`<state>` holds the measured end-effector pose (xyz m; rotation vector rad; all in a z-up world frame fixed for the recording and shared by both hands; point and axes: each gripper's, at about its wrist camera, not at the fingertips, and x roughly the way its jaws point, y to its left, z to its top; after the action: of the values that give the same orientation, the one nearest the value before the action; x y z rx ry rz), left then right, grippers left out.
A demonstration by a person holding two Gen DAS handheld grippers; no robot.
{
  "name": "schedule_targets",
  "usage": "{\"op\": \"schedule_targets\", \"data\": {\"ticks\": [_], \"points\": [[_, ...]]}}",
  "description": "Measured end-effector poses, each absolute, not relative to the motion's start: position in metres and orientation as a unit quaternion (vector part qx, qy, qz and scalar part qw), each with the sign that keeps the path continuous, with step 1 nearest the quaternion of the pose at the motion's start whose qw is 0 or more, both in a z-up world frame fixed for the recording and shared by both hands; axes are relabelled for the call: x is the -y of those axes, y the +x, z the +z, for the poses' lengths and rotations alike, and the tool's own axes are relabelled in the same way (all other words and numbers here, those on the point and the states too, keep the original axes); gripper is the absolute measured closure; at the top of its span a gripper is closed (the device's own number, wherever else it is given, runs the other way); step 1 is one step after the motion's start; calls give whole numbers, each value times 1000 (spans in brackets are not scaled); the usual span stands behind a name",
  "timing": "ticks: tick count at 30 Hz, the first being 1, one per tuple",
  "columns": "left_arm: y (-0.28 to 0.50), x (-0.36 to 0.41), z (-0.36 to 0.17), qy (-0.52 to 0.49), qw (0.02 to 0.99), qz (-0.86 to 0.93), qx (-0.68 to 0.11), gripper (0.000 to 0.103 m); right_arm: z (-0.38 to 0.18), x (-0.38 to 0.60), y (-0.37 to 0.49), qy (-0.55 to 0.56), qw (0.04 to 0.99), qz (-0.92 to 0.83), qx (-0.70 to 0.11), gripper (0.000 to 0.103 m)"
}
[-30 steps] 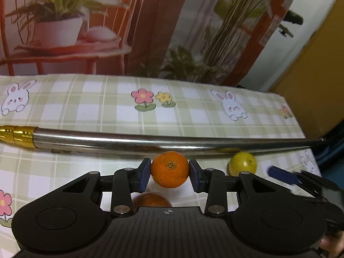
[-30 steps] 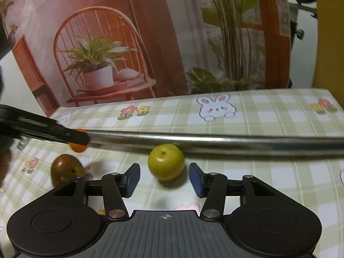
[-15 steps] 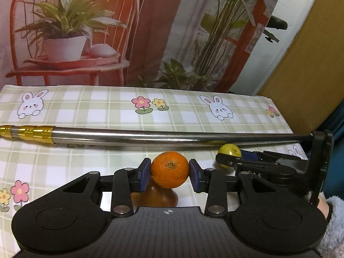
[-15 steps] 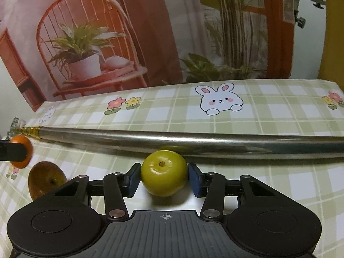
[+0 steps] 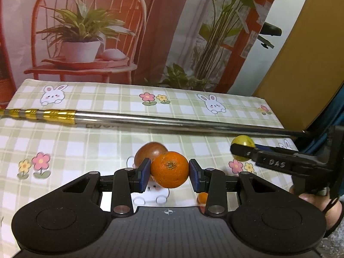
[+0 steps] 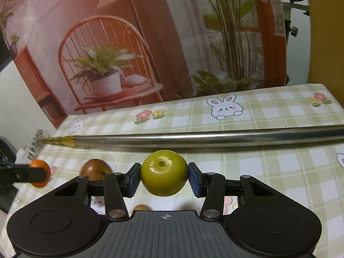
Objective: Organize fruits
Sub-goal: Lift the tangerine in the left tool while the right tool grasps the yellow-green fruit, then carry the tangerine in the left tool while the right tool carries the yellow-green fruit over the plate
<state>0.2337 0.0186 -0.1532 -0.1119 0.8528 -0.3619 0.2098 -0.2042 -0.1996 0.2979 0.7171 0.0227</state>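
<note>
Two grippers each carry a fruit above a table covered by a green-checked cloth (image 5: 90, 142) printed with rabbits and flowers. The left gripper (image 5: 169, 173) has its blue pads pressed against both sides of an orange (image 5: 169, 169), which sits between the fingertips with its navel end facing the camera, raised clear of the cloth. Just behind the orange and partly hidden by it, a reddish-brown fruit (image 5: 150, 152) rests on the cloth, and a small orange shape (image 5: 202, 197) shows lower down beside the right finger, too hidden to identify with any certainty. The right gripper (image 6: 164, 179) is closed the same way on a yellow-green apple (image 6: 163, 173), its stem dimple turned toward the lens and its sides touching both pads. In the left wrist view that same gripper (image 5: 243, 150) reaches in from the right edge with the apple (image 5: 244, 144) at its tip, a hand (image 5: 311, 200) visible beneath it. In the right wrist view the left gripper (image 6: 38, 175) enters at the left edge holding the orange (image 6: 39, 167), with the brown fruit (image 6: 95, 168) lying on the cloth between the two. A long silver rod (image 5: 182, 123) with a gold-banded end lies across the table beyond all the fruit. A backdrop (image 6: 103, 68) picturing an orange chair and potted plants stands behind the table.
</note>
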Motion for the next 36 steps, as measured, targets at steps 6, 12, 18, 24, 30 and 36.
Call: {"op": "schedule_targets", "data": {"ticks": [6, 12, 18, 24, 30, 36], "points": [[200, -26, -143, -54, 898, -169, -403, 63, -178, 192, 174, 151, 932, 13, -329, 60], [167, -31, -131, -58, 903, -164, -393, 63, -159, 173, 138, 132, 940, 23, -313, 60], [133, -31, -120, -54, 908, -167, -381, 63, -146, 156, 104, 132, 943, 44, -302, 60], [111, -33, -114, -51, 909, -169, -377, 63, -143, 142, 76, 129, 942, 62, -304, 60], [104, -36, -129, -57, 902, -167, -395, 63, -158, 130, 63, 130, 933, 72, -328, 60], [107, -37, -159, -60, 890, -163, -421, 63, -176, 127, 66, 121, 926, 66, -352, 60]]}}
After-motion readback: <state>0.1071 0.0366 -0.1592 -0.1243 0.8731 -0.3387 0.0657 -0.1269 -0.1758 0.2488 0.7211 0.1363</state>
